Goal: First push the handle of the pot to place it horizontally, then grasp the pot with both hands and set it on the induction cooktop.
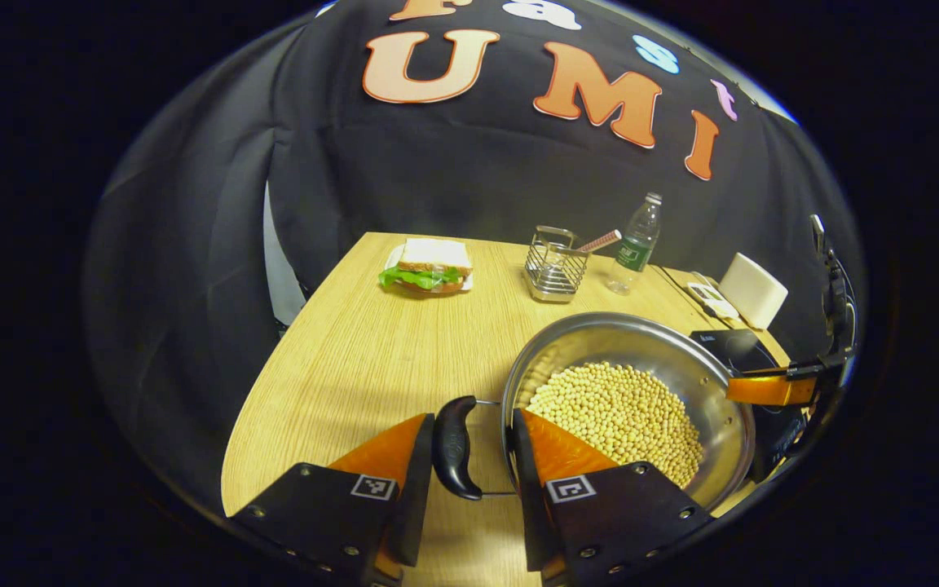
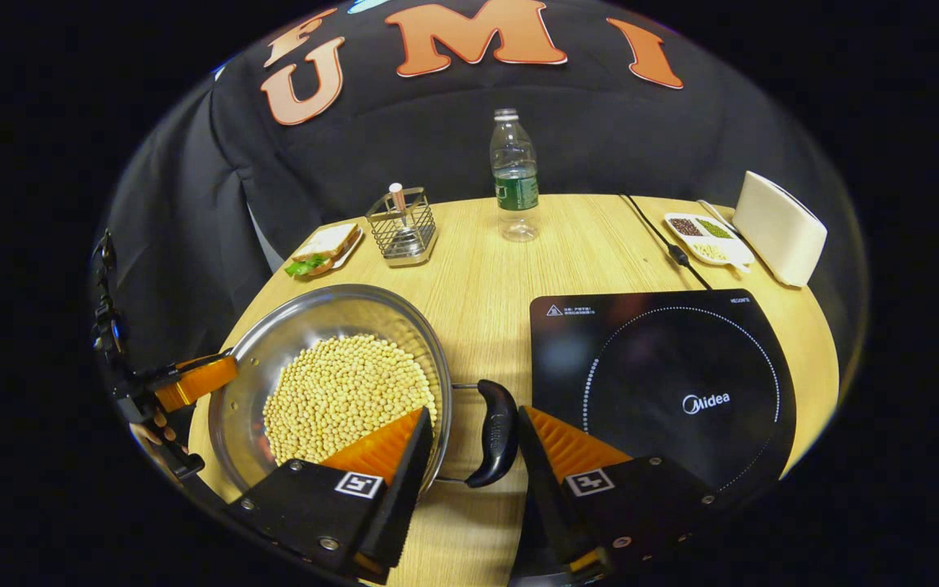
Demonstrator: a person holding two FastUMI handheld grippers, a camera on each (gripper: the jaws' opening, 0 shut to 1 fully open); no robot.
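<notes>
**A:** Pot [image 2: 331,383] first: where does it sit? I make it a steel pan full of soybeans [image 2: 343,395], on the wooden desk [image 2: 486,277] near its front edge, just beside the induction cooktop [image 2: 665,383] but not on it.

**B:** Agreed. Going from the left: the left gripper [image 1: 473,452] has its fingers spread wide to either side of the pot's left handle [image 1: 455,447], with a gap on both sides, so nothing is gripped there. In the right gripper view, the right gripper [image 2: 469,444] brackets the right handle [image 2: 495,432] the same way, jaws apart, not pressing.

**A:** Both black handles stick out sideways, level with the rim. So the pushing step looks done?

**B:** I'd judge so. This reads as the start of the two-handed grasp.

**A:** And next?

**B:** Both grippers need to close on their handles together, then lift evenly and carry the pot right, onto the cooktop's ringed circle. Tilt it and the beans spill.

**A:** Anything in the way?

**B:** No. The sandwich [image 1: 429,265], the wire rack [image 1: 555,265], the water bottle [image 2: 513,175] and the small dish [image 2: 706,236] all stand well back, along the far edge.
</notes>
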